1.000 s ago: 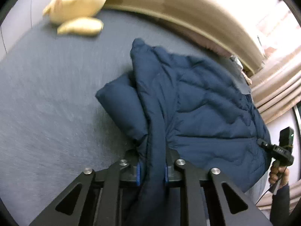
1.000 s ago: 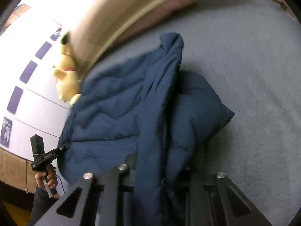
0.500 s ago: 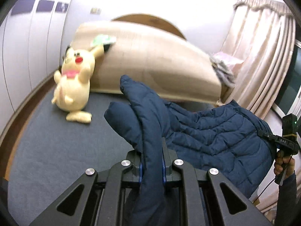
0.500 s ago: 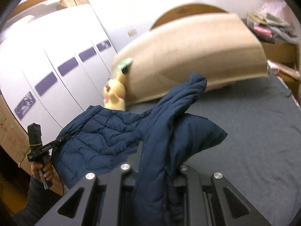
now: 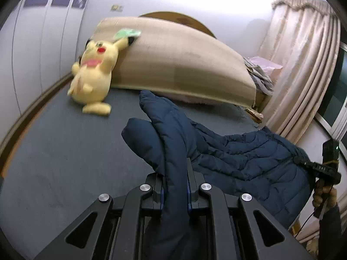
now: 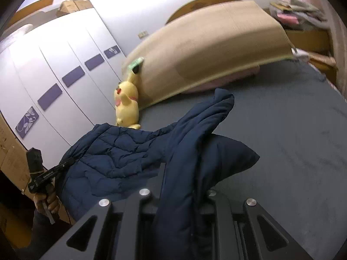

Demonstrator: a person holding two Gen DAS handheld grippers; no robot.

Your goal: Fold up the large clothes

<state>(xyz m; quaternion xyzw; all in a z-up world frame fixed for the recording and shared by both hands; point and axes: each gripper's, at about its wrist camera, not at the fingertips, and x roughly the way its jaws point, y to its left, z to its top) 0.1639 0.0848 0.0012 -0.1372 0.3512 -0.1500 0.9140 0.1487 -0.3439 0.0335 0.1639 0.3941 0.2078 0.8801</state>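
**Both grippers pinching a navy puffer jacket above the bed**

The left gripper (image 5: 175, 186) is clamping a thick ridge of the quilted navy jacket (image 5: 238, 158) between its black fingers, the blue pads pressing into the fabric from both sides. The right gripper (image 6: 180, 186) is likewise closed on a hanging fold of the same jacket (image 6: 121, 151); its pads are buried in cloth, so only the pinch itself shows. In the left view the right gripper (image 5: 325, 169) is appearing at the far edge, gripped by the person's hand (image 5: 325, 195).

The jacket is hanging between the two tools over the grey bed (image 5: 65, 151), its padded, stitched panels sagging in soft rounded channels. One sleeve end (image 6: 225, 95) is sticking up in a blunt, puffy tip, and a flat flap is drooping beside it.

Beyond the jacket, at the head of the bed, a large sheet of tan cardboard (image 5: 177, 65) is leaning as a curved slab. A yellow plush toy (image 5: 93, 78) is sitting on the bed against the cardboard's left end.
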